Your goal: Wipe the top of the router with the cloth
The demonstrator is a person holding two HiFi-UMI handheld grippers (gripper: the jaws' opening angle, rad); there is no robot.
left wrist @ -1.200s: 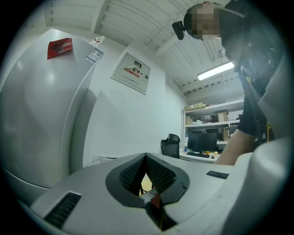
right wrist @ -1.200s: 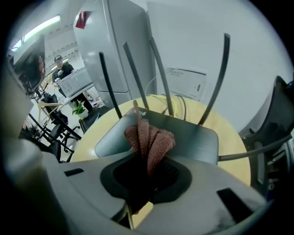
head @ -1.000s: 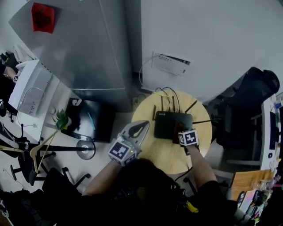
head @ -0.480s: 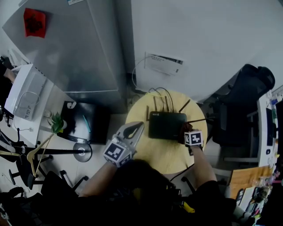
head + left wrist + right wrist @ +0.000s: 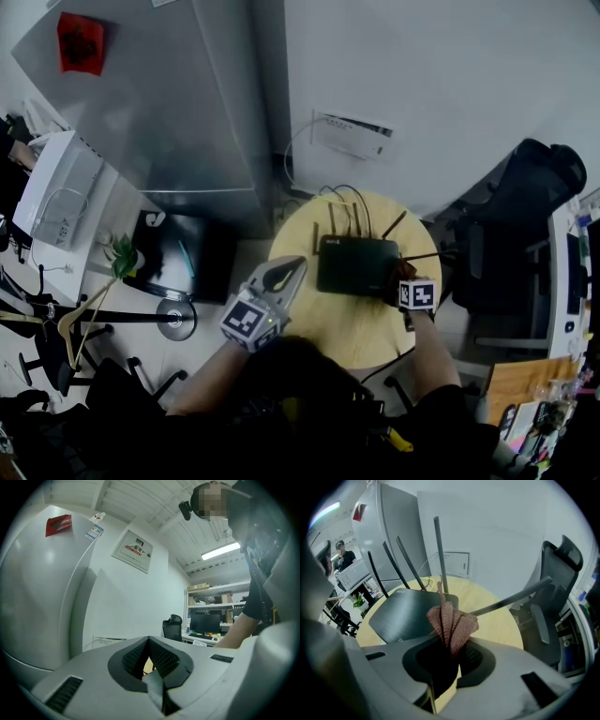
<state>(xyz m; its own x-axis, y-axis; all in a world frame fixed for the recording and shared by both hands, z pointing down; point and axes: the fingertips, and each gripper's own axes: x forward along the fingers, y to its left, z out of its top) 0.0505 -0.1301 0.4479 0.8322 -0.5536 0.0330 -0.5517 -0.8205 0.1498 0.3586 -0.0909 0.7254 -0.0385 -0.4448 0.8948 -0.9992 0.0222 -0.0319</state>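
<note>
My left gripper (image 5: pixel 292 269) hangs by the left edge of the table (image 5: pixel 342 330), jaws pressed together on nothing, parked clear, I'd guess. The router (image 5: pixel 358 266) lies mid-table. My right gripper (image 5: pixel 401 289) pinches the bunched pink cloth (image 5: pixel 452 623) at the router's right end, placed for wiping.

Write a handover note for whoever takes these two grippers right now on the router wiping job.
Left gripper: shut, empty, held up to the left of the router.
Right gripper: shut on the bunched pink cloth, at the right end of the flat black router with antennas.
The router sits on the round pale wooden table.
Done: cloth gripped and at the router; contact and how much is wiped cannot be told.
Left: sweep the cloth across the top.
</note>
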